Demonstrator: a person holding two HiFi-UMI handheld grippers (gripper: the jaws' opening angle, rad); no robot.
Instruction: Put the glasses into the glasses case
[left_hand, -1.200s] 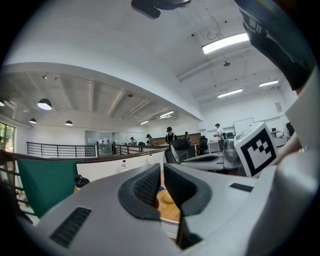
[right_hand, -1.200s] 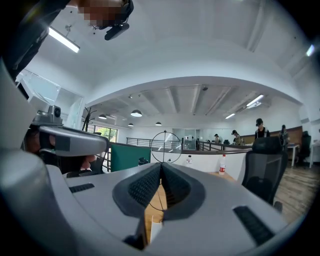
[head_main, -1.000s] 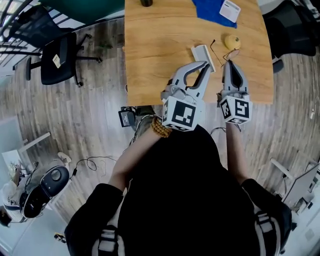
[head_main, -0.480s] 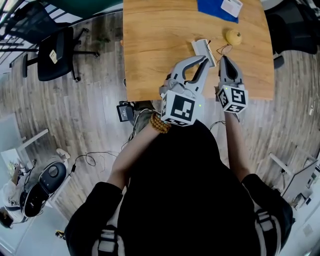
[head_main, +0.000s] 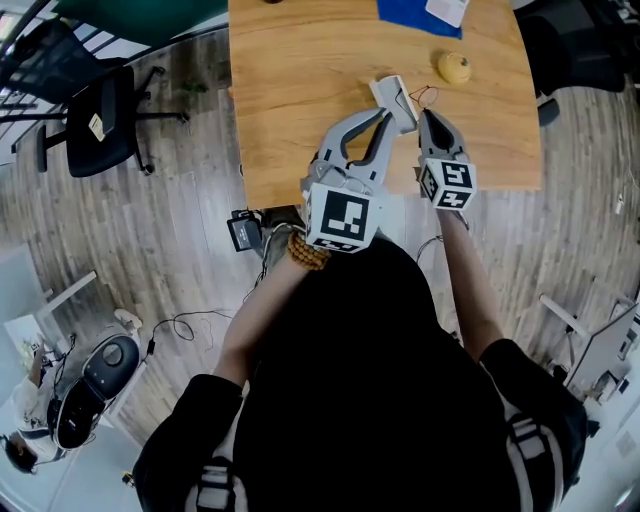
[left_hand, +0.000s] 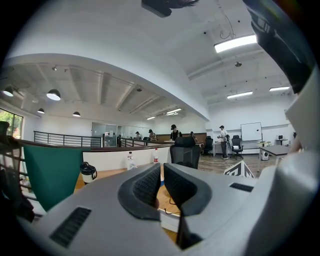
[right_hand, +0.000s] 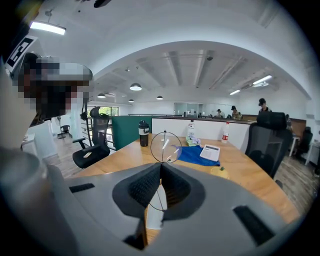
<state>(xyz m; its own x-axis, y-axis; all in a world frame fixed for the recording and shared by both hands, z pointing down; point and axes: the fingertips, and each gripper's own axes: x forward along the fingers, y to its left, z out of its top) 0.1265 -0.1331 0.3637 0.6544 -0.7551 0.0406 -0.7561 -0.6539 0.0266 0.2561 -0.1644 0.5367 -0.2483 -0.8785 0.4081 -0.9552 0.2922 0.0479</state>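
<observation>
We pinch glasses (right_hand: 165, 145) in clamped right gripper (right_hand: 161, 172) over case (head_main: 392, 92), near table (head_main: 290, 100) front edge. Left gripper (left_hand: 162, 176) jaws nearly closed at case. Insertion still left.

Two grippers: left gripper (head_main: 386, 118), right gripper (head_main: 427, 115). One pair of glasses (right_hand: 166, 146), one glasses case (head_main: 393, 100), one yellow fruit (head_main: 455, 67) at one o'clock, one blue cloth (head_main: 408, 12) at twelve, two clear bottles (right_hand: 191, 131).
</observation>
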